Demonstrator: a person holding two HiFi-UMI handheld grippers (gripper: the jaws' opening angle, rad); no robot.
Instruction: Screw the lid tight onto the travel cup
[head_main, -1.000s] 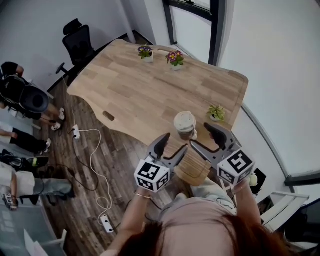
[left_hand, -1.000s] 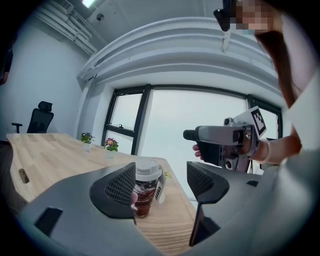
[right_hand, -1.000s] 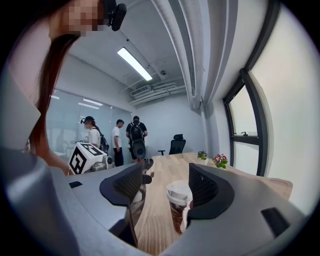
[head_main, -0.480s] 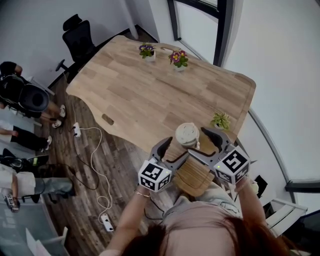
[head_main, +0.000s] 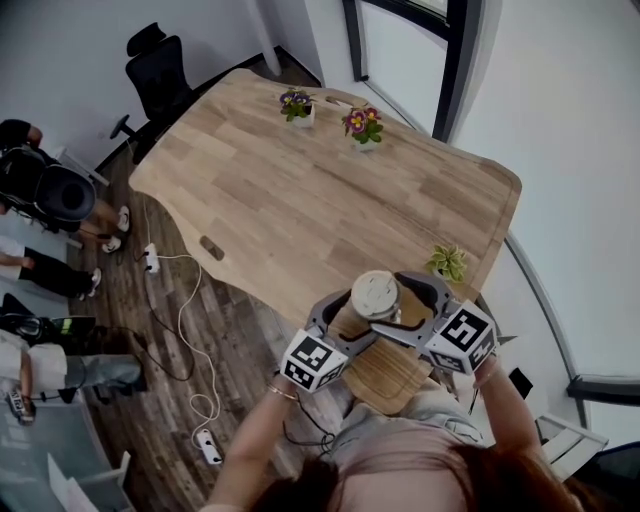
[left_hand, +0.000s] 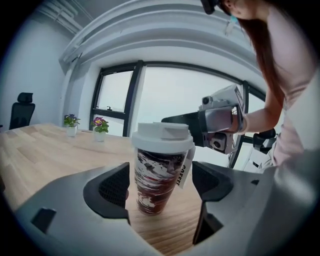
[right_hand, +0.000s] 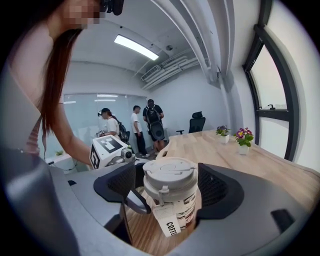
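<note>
A travel cup (head_main: 377, 297) with a brown-and-white pattern and a white lid (left_hand: 163, 136) stands upright at the near edge of the wooden table (head_main: 300, 200). A paper tag (right_hand: 169, 225) hangs from the lid. My left gripper (head_main: 350, 318) comes in from the left and my right gripper (head_main: 408, 308) from the right, so both sets of jaws straddle the cup. In the left gripper view a gap shows on each side of the cup (left_hand: 161, 172). In the right gripper view the pads (right_hand: 215, 187) sit close beside the lid (right_hand: 170, 177). Both pairs of jaws have just been opening.
Two flower pots (head_main: 296, 104) (head_main: 364, 124) stand at the table's far edge and a small green plant (head_main: 448, 263) near the right corner. An office chair (head_main: 160, 75) is at the far left. People stand at the left; cables and a power strip (head_main: 208, 445) lie on the floor.
Both grippers have sunk and moved forward until their jaws flank the cup. Both pairs of jaws stand wider than before. The cup has not moved on the table.
</note>
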